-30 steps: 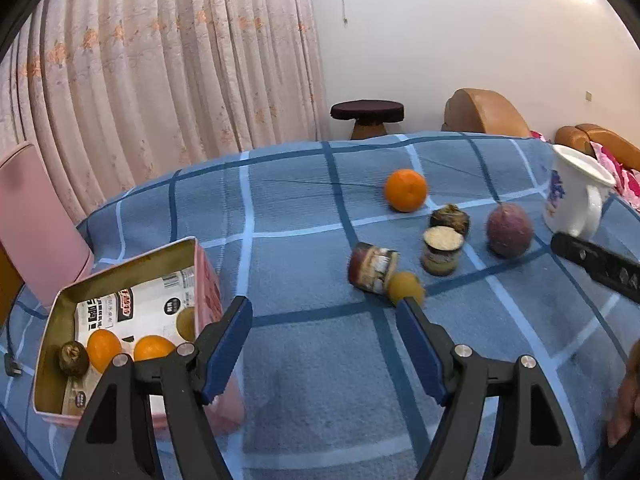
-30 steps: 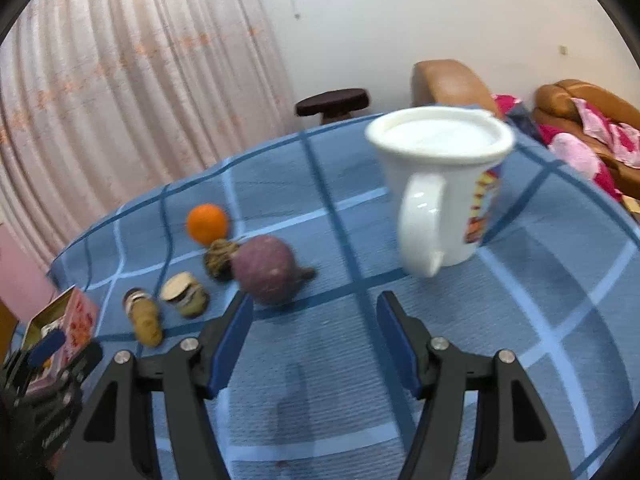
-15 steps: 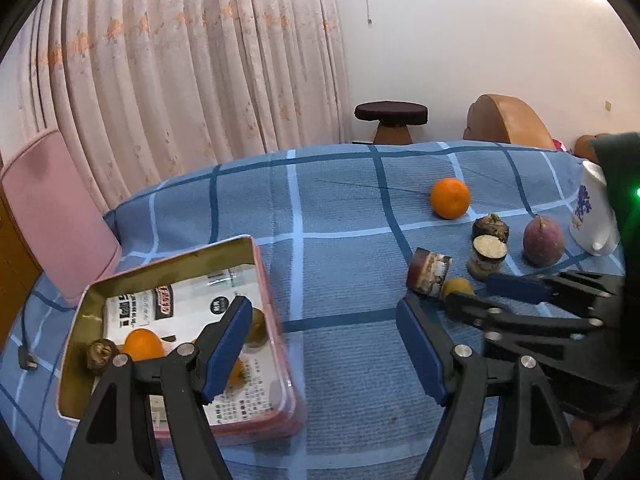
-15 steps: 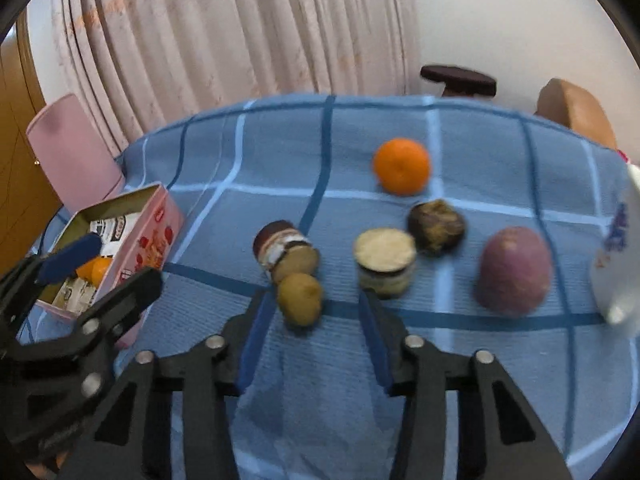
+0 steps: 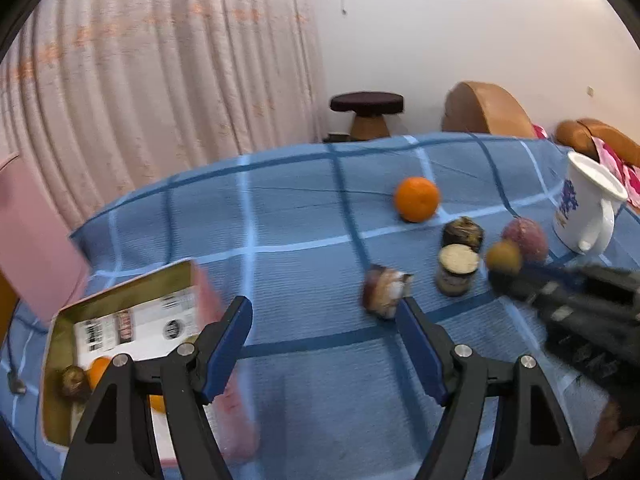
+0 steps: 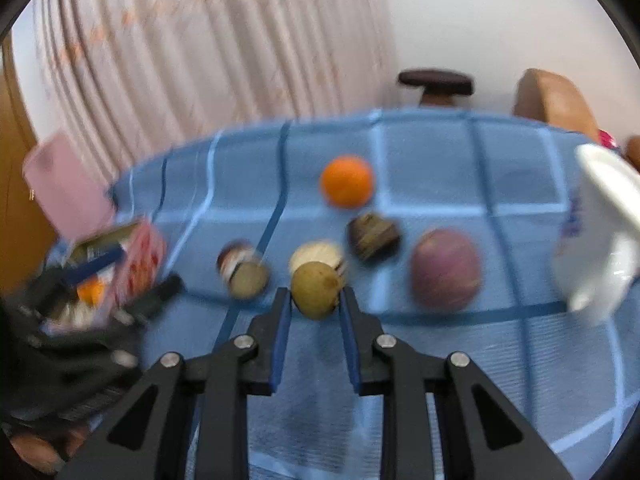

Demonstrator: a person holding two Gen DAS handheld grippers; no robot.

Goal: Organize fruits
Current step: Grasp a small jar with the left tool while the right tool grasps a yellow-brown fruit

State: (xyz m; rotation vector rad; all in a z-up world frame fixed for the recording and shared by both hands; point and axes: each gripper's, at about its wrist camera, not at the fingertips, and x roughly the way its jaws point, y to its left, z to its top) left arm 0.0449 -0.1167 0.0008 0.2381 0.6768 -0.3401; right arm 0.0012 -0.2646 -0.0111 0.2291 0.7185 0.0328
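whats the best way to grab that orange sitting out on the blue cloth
Grip the orange across its widest middle, claw pads on opposite sides. It is round, so any level pair of sides should do. Come from above and the near side: the cloth to its left is bare, while a dark fruit sits close on its near right.

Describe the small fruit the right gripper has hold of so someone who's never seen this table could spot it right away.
On the blue checked tablecloth, find the cluster of small jars and fruit near the white mug. The yellow-brown fruit is clamped in the right gripper, in front of the upright jar. It is smaller and duller than the orange and the purple fruit.
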